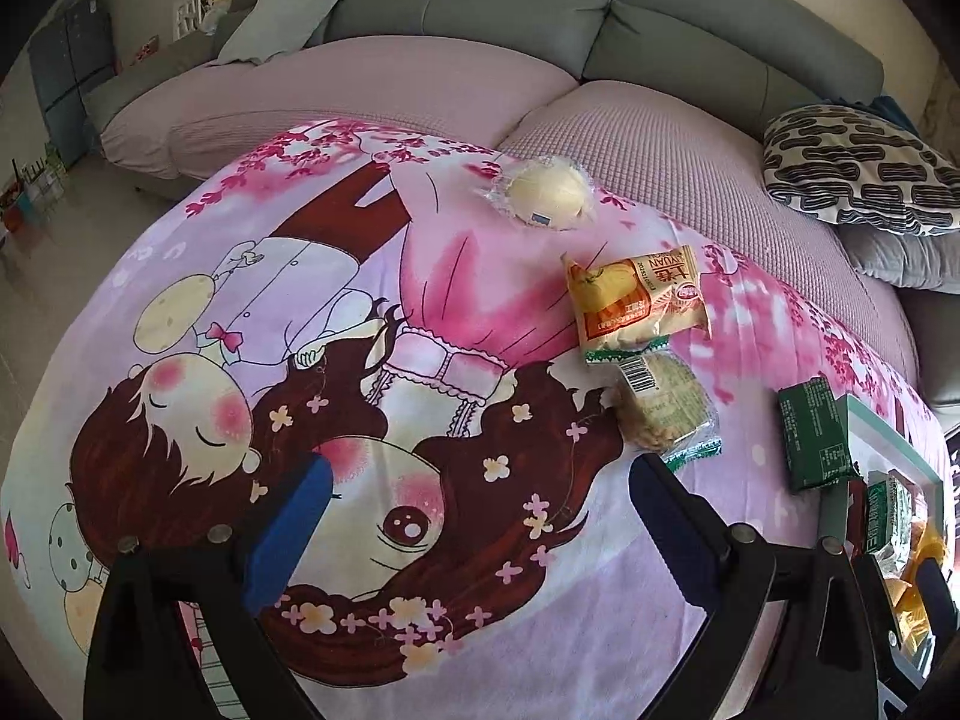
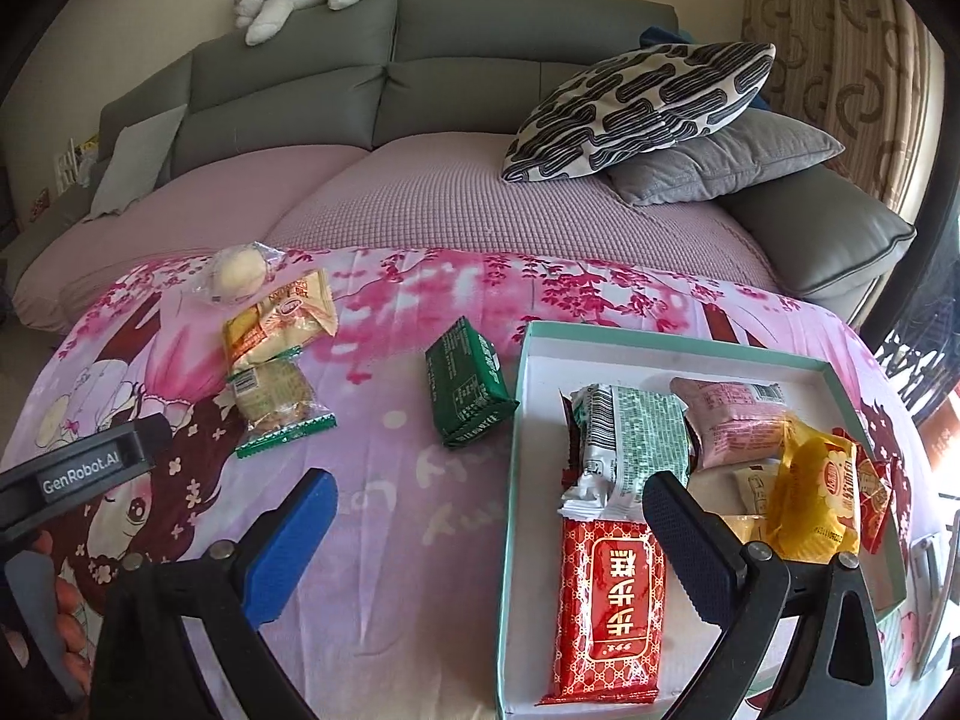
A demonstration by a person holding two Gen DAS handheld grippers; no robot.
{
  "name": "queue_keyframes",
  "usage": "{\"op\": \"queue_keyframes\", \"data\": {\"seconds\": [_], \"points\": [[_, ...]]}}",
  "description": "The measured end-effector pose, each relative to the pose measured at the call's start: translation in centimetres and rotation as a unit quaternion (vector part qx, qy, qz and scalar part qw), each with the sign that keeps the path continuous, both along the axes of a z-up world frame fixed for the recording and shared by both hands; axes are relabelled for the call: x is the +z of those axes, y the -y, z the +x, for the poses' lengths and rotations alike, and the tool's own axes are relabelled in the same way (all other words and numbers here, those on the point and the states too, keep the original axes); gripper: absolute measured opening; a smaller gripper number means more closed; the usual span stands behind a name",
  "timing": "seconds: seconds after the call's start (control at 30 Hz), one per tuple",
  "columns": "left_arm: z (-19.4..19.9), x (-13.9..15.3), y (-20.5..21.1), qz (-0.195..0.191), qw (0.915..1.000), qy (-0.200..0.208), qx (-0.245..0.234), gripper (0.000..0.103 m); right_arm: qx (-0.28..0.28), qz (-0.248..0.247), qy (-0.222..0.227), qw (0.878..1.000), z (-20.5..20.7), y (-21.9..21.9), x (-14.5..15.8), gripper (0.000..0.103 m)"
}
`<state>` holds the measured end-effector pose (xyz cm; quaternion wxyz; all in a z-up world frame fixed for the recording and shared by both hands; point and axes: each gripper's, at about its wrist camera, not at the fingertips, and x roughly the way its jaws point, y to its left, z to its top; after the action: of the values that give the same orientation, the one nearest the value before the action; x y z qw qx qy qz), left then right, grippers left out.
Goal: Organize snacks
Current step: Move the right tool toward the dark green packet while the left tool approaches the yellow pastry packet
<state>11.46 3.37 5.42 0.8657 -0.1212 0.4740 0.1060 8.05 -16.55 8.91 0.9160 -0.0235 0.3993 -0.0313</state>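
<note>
Both grippers, left (image 1: 480,516) and right (image 2: 486,516), hung spread and empty; box (image 2: 672,354) already held sorted snacks, green pack (image 2: 471,399) lay just beside it, likely next.

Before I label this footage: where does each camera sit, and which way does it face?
Left wrist: on the left gripper, open over the cartoon blanket, facing the sofa.
Right wrist: on the right gripper, open at the box of snacks; left gripper's body at its left edge.
Shared: green packet, round bun.
</note>
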Motion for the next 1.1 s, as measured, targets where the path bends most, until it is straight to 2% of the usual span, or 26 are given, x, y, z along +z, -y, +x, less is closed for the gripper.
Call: {"op": "queue_keyframes", "data": {"seconds": [0.23,0.33,0.47,0.6,0.7,0.83,0.9,0.97,1.1], "points": [[0.9,-0.8,0.4,-0.011,0.9996,0.023,-0.014,0.099,-0.008,0.009,0.015,1.0,0.8,0.1,0.0,0.103],[1.4,-1.0,0.3,-0.033,0.9984,0.043,-0.016,0.099,-0.01,-0.001,0.021,1.0,1.3,0.2,0.1,0.103],[2.3,-1.4,0.8,-0.037,0.9982,0.04,-0.024,0.099,-0.01,-0.003,0.028,1.0,2.4,0.4,0.3,0.103],[3.1,-1.6,1.3,-0.037,0.9983,0.032,-0.033,0.099,-0.003,0.017,0.034,0.999,3.7,0.9,0.6,0.103],[3.6,-1.8,1.6,-0.048,0.9976,0.029,-0.039,0.099,0.007,0.039,0.028,0.999,4.6,1.0,0.2,0.096],[4.4,-1.8,1.9,-0.037,0.9979,0.031,-0.043,0.099,0.011,0.056,0.014,0.998,5.7,1.2,-0.6,0.078],[4.7,-1.8,1.9,-0.038,0.9979,0.03,-0.042,0.099,0.016,0.06,0.007,0.998,6.3,1.2,-1.1,0.076],[5.0,-1.9,2.0,-0.039,0.9978,0.029,-0.045,0.099,0.018,0.057,-0.002,0.998,6.9,1.2,-1.7,0.063],[5.5,-1.9,2.3,-0.035,0.9978,0.032,-0.046,0.099,0.021,0.061,-0.018,0.998,7.7,1.3,-2.7,0.059]]}}
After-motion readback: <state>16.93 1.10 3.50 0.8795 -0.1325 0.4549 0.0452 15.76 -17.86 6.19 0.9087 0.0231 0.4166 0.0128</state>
